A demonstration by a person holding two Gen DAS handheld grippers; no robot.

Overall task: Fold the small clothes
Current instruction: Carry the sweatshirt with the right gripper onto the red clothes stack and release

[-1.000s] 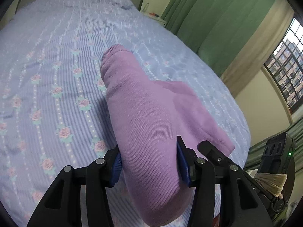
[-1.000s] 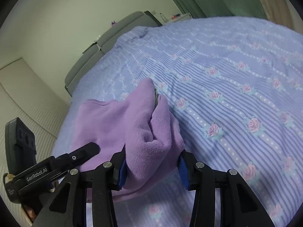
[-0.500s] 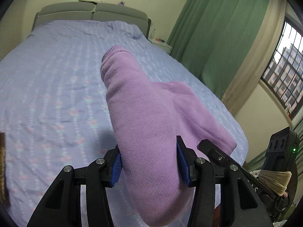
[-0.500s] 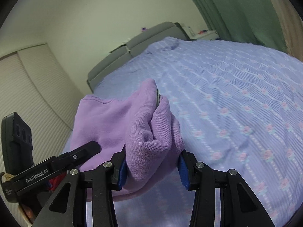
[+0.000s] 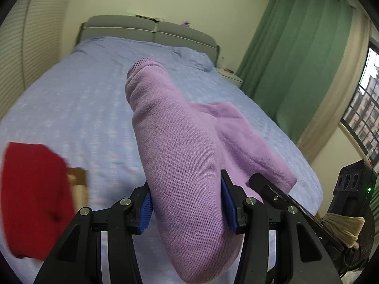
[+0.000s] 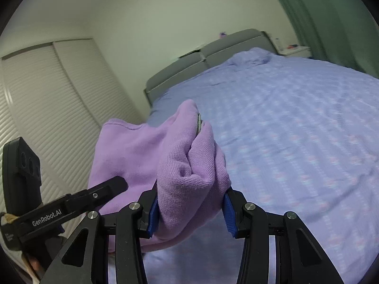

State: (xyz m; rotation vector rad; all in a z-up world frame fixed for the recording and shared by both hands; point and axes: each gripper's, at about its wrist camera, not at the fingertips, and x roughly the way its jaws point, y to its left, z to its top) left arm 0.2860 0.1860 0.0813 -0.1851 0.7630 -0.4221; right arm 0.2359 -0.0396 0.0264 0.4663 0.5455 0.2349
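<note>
**Purple garment held up over the bed by both hand-held grippers**

Nearest the left wrist camera, the left hand-held gripper [image 5: 186,204] is clamped on a thick roll of the purple knit garment [image 5: 175,146], its blue pads [image 5: 145,209] pressing into the fabric from both sides. The roll runs forward from the jaws and ends in a ribbed cuff [image 5: 142,67] out over the bed. To the right of that roll, the rest of the garment sags across to the right hand-held gripper [image 5: 270,189], whose black finger touches the cloth.

In the right wrist view, the right hand-held gripper [image 6: 189,213] is likewise closed on a bunched fold of the same garment [image 6: 187,165], blue pads [image 6: 228,215] against it on either side; a ribbed edge [image 6: 118,123] hangs to the left, toward the left hand-held gripper [image 6: 106,189].

Left of the garment, close to the left camera, is a blurred red cloth [image 5: 33,198].

Beneath and beyond the garment lies the bed [image 5: 78,108], covered in a lavender striped floral sheet. Behind it stand the grey headboard [image 5: 151,32], a white bedside stand [image 5: 231,78] and green curtains [image 5: 296,54].
</note>
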